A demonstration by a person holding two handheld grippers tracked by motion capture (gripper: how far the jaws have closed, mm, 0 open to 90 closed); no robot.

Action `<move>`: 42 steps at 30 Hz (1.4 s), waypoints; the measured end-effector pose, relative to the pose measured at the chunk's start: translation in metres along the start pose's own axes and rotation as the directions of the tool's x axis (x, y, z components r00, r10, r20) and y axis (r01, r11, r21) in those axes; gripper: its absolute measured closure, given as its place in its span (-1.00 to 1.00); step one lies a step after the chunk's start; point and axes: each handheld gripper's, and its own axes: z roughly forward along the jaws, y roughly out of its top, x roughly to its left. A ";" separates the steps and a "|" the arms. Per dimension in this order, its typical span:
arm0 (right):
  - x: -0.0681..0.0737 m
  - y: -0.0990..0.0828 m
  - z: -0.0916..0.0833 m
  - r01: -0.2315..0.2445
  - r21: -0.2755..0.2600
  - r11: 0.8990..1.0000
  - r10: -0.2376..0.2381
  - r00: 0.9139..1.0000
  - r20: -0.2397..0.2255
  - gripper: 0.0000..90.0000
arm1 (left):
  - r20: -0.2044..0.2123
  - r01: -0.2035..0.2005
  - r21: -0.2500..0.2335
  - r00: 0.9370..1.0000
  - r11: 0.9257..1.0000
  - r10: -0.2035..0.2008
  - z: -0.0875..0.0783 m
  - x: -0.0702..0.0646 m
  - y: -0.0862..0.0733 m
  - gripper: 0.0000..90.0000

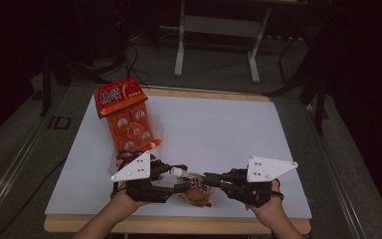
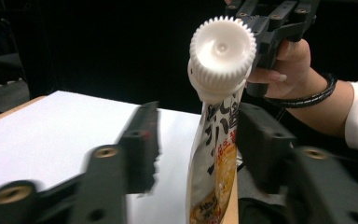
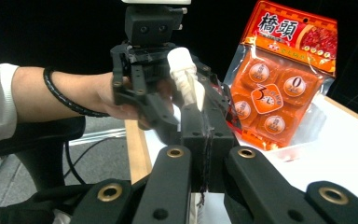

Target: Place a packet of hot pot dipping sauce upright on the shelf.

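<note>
— Where is the spouted food pouch (image 2: 214, 172) sitting?

— It is hanging upright between my two grippers, above the near edge of the white counter (image 1: 219, 129). My right gripper (image 3: 204, 154) is pinching its upper part with the jaws pressed together on it. My left gripper (image 2: 196, 154) is flanking the pouch below the white ribbed cap (image 2: 222, 49), jaws partly spread, not pressing.

— Anything nearby?

— An orange snack bag (image 1: 129, 122) is lying behind, well apart, blocking nothing.
</note>
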 end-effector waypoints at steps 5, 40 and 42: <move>-0.001 -0.004 0.003 -0.002 0.018 1.000 0.002 1.000 0.000 0.99 | 0.004 -0.012 0.034 1.000 0.999 0.012 0.005 0.000 0.001 0.63; -0.032 -0.025 -0.012 -0.101 -0.046 0.994 0.106 0.986 0.132 -0.56 | -0.068 -0.091 0.059 0.993 0.994 0.095 -0.035 0.012 0.021 0.99; -0.034 -0.027 -0.012 -0.089 -0.046 0.995 0.095 0.984 0.149 -0.66 | -0.082 -0.099 0.063 0.991 0.993 0.104 -0.038 0.013 0.023 0.99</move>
